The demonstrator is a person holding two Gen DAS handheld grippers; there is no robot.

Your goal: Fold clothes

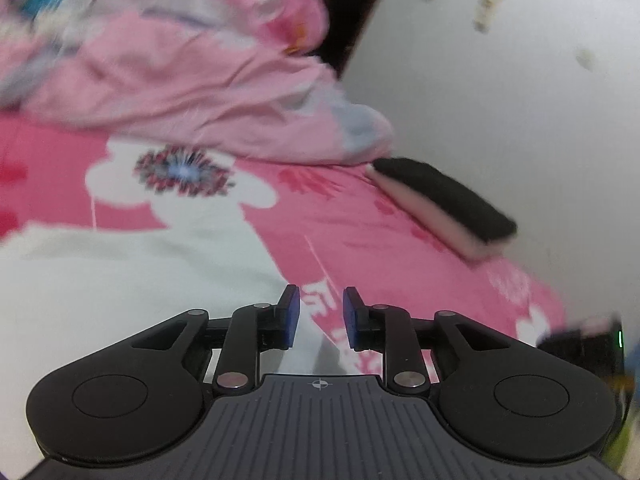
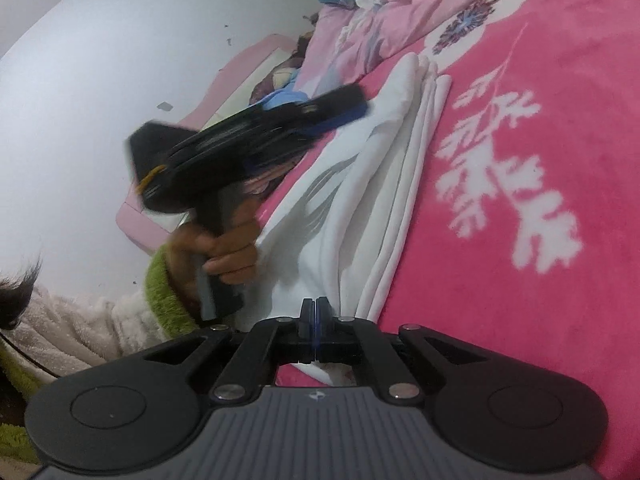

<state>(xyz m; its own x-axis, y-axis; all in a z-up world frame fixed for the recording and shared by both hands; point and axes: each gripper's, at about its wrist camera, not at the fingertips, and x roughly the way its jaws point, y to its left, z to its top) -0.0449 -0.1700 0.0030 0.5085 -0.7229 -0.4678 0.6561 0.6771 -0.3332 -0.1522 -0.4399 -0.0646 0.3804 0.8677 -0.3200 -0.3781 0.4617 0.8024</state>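
A white garment (image 2: 360, 208), folded into a long strip of several layers, lies on a pink flowered bedspread (image 2: 520, 160). My right gripper (image 2: 316, 308) is shut at the near end of that strip. Its pads are pressed together, and I cannot see any fabric caught between them. My left gripper (image 1: 321, 312) is open with only the bedspread (image 1: 360, 220) showing through the gap. The white garment (image 1: 120, 280) is just to its left. In the right wrist view a hand (image 2: 228, 248) holds the left gripper (image 2: 356, 104) over the far left side of the garment.
A crumpled light pink quilt (image 1: 180, 60) is heaped at the far end of the bed. A flat black-topped pad (image 1: 444, 204) lies by the white wall (image 1: 500, 80). A green-cuffed fleece sleeve (image 2: 164, 292) comes in from the left. A pink bed frame (image 2: 240, 80) borders the bed.
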